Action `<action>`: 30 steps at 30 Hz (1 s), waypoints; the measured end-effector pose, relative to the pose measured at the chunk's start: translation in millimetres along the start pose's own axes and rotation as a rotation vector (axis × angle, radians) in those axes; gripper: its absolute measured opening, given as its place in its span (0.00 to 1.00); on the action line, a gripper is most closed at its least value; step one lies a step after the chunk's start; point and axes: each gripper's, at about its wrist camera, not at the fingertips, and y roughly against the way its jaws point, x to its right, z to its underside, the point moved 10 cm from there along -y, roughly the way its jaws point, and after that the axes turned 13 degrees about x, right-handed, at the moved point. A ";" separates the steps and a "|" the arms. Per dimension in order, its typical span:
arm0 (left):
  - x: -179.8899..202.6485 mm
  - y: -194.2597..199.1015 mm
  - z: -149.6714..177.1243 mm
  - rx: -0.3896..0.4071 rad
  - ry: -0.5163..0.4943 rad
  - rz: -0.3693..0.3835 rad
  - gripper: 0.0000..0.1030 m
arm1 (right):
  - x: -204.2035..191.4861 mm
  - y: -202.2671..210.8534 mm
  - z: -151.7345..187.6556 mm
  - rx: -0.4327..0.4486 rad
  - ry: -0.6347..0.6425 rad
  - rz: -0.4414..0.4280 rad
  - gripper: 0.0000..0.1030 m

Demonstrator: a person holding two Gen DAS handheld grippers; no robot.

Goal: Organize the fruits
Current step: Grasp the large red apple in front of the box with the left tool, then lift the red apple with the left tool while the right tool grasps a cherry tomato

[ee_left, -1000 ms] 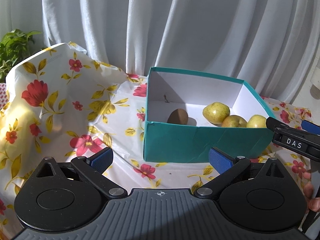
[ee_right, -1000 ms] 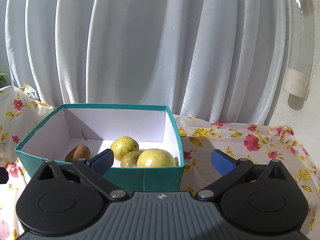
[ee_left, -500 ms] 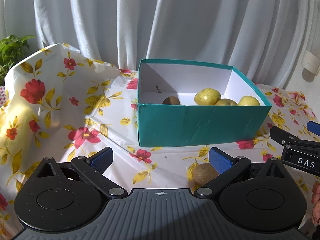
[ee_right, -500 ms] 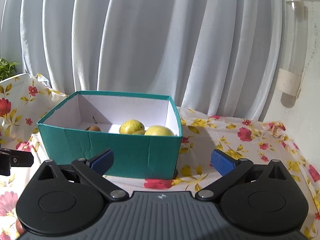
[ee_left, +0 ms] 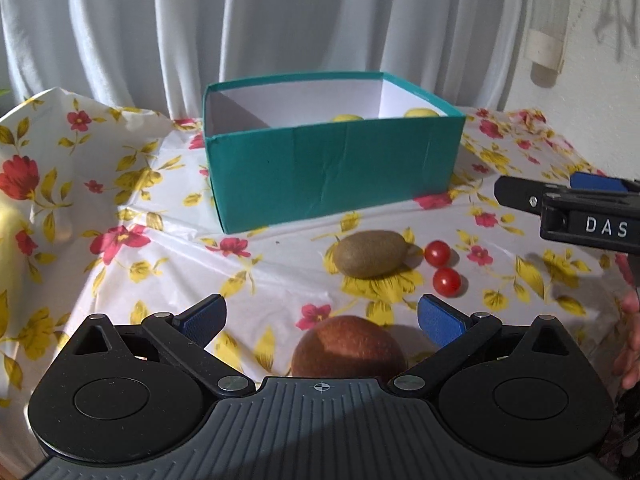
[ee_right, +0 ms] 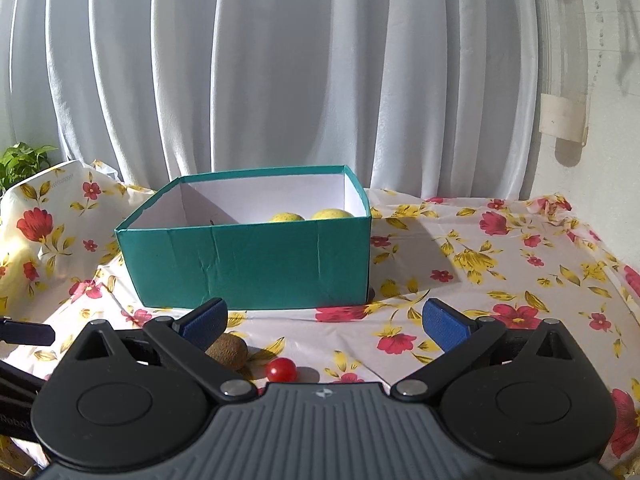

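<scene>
A teal box stands on the floral cloth; it also shows in the right wrist view. Yellow fruits lie inside it, mostly hidden by its wall. In front of the box lie a kiwi, two cherry tomatoes, and a reddish-brown fruit just below my left gripper, which is open and empty. My right gripper is open and empty, above a kiwi and a cherry tomato.
White curtains hang behind the table. A green plant stands at the far left. The cloth rises in a fold at the left. The right gripper's finger shows at the right edge of the left wrist view.
Both grippers have pulled back from the box and lowered. The kiwi, tomatoes and reddish fruit in front of the box have come into view. Both stay open.
</scene>
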 end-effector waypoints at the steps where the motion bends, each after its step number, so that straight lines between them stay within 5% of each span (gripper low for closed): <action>1: 2.0 -2.1 5.8 -0.012 -0.002 0.007 1.00 | -2.5 0.2 2.0 -0.009 0.004 -0.004 1.00; 21: 13.8 -25.8 38.3 -0.105 0.010 0.036 0.99 | -6.2 0.4 17.1 -0.067 0.036 0.009 1.00; 24: 14.1 -28.2 42.5 -0.130 0.003 0.025 0.77 | -7.3 -0.6 20.4 -0.076 0.035 -0.001 1.00; 30: 11.5 -31.1 49.4 -0.168 -0.003 0.010 0.75 | -10.4 -2.4 24.1 -0.087 0.036 -0.021 1.00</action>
